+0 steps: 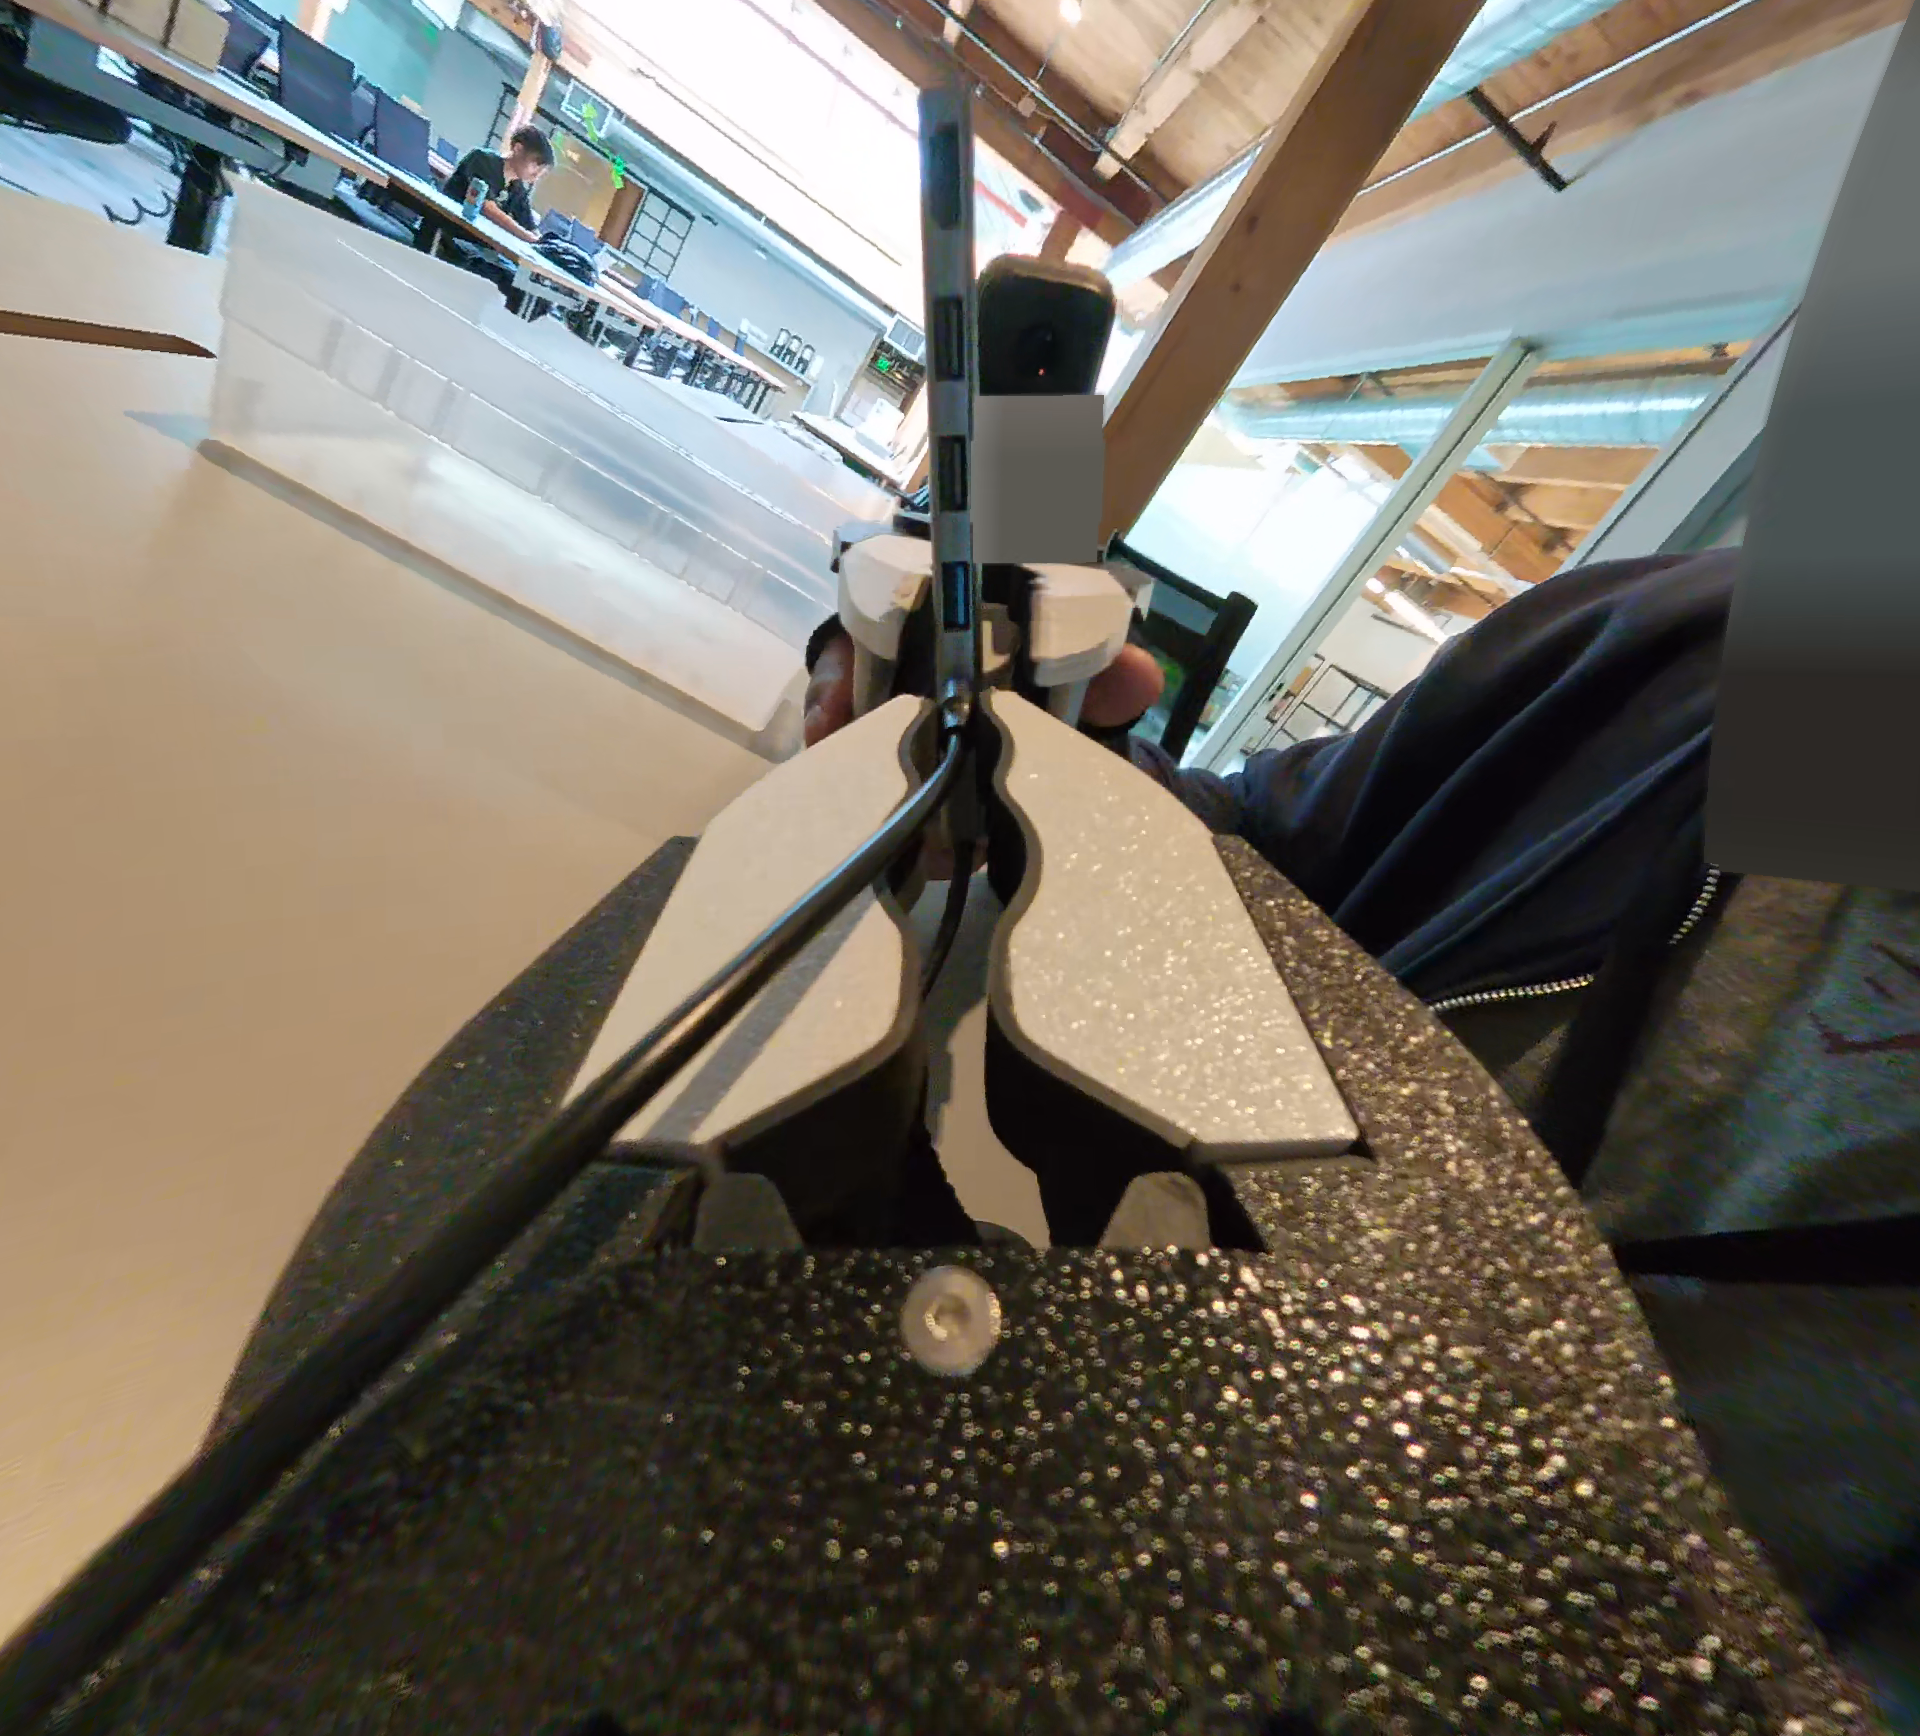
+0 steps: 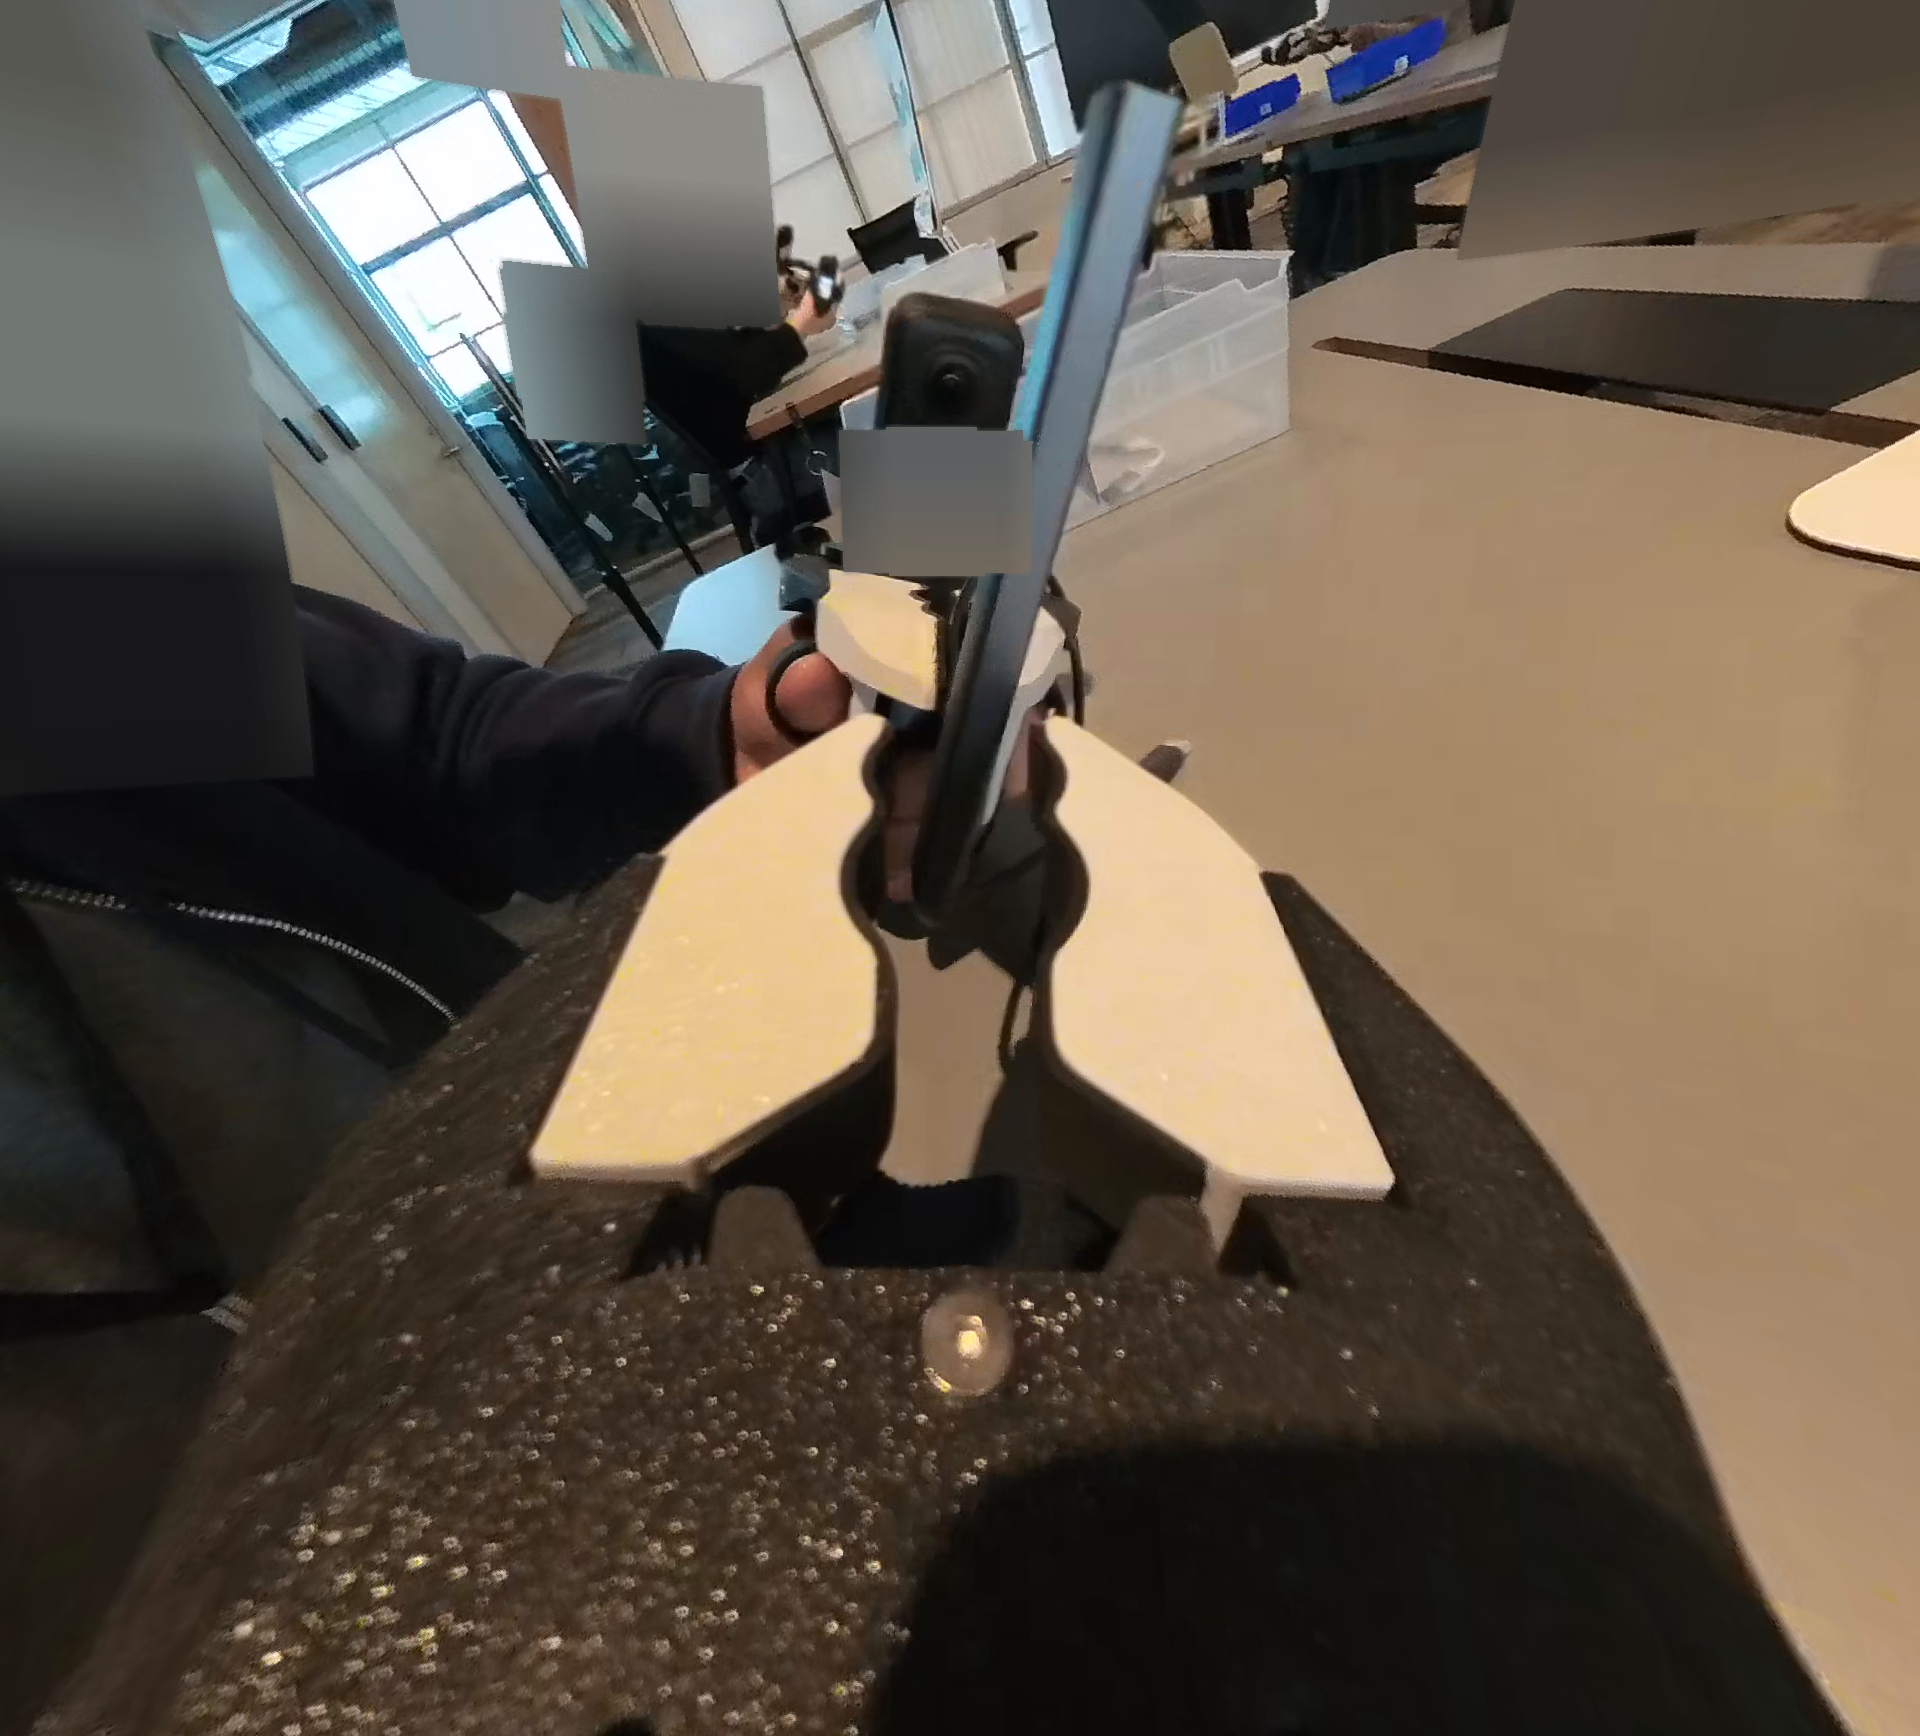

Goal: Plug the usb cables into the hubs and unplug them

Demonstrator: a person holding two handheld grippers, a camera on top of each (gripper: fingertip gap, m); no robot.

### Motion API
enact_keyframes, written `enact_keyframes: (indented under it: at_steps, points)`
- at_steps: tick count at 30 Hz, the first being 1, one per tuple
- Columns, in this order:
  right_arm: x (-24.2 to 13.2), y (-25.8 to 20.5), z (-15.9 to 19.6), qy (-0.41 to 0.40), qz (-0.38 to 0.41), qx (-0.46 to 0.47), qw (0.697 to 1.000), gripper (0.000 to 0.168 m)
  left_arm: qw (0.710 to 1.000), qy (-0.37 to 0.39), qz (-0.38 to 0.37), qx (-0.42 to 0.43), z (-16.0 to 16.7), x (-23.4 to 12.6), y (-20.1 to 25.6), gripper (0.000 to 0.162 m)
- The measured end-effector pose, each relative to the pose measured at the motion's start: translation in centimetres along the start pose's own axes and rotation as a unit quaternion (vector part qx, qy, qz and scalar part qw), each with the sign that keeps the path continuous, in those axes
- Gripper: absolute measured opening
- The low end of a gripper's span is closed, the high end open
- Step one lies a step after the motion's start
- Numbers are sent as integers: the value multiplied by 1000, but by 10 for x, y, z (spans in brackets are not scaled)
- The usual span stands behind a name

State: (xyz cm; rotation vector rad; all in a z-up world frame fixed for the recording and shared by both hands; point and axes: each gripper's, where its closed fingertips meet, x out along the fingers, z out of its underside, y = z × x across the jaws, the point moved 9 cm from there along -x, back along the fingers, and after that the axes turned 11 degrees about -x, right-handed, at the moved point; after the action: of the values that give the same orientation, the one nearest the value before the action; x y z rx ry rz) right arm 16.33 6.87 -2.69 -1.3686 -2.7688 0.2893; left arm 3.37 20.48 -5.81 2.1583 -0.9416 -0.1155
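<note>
One beige table (image 1: 260, 751) spreads to the left of the left gripper (image 1: 971, 730). One slim grey hub (image 1: 948, 398) stands upright between two grippers facing each other; the left gripper's fingers are closed on its lower end, where its one black cable (image 1: 727, 990) leaves. The right gripper (image 2: 961, 751) is nearly closed around the same hub (image 2: 1091, 315); whether it pinches is unclear. Three side ports show; no readable markings.

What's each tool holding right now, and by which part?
Both grip one hub, standing upright between them, at its lower, cable end. The left tool and right tool pinch it from opposite sides.
</note>
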Motion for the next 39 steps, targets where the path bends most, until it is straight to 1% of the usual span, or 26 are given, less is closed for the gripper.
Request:
enact_keyframes:
  at_steps: [3, 7, 10, 20, 24, 30, 33, 34, 35, 37, 39]
  points:
    - [0, 0, 4, -3, -6, 3, 1000, 10, 1000, -1, -2, 11, 0, 0, 1, 6]
    - [0, 1, 7, -5, -10, 9, 1000, 9, 1000, -11, -10, 24, 1, 0, 1, 6]
    - [-1, 0, 9, -5, -10, -5, 1000, 9, 999, -20, -17, 37, 2, 0, 3, 6]
    - [2, 1, 16, 59, -8, 13, 998, 9, 999, -5, -20, 46, 1, 0, 5, 6]
    - [3, 1, 17, 60, -5, 19, 998, 9, 998, -6, -33, 60, 1, 1, 7, 6]
    - [2, 0, 14, 68, -12, 10, 998, 9, 997, -12, -29, 74, -2, 2, 11, 6]
    - [0, -2, 10, 88, -13, 5, 996, 9, 995, -6, -27, 91, -7, 5, 17, 6]
    - [0, -3, 9, 96, -12, 2, 995, 9, 995, -3, -23, 92, -7, 6, 18, 10]
    - [0, -4, 7, 103, -8, -1, 995, 9, 996, -5, -15, 88, -8, 7, 20, 18]
    - [-2, -4, 6, 113, 9, -7, 994, 9, 998, -6, -5, 67, -9, 7, 20, 29]
    - [-6, -3, 2, 128, 27, -16, 991, 9, 999, -1, -1, 44, -11, 5, 19, 37]
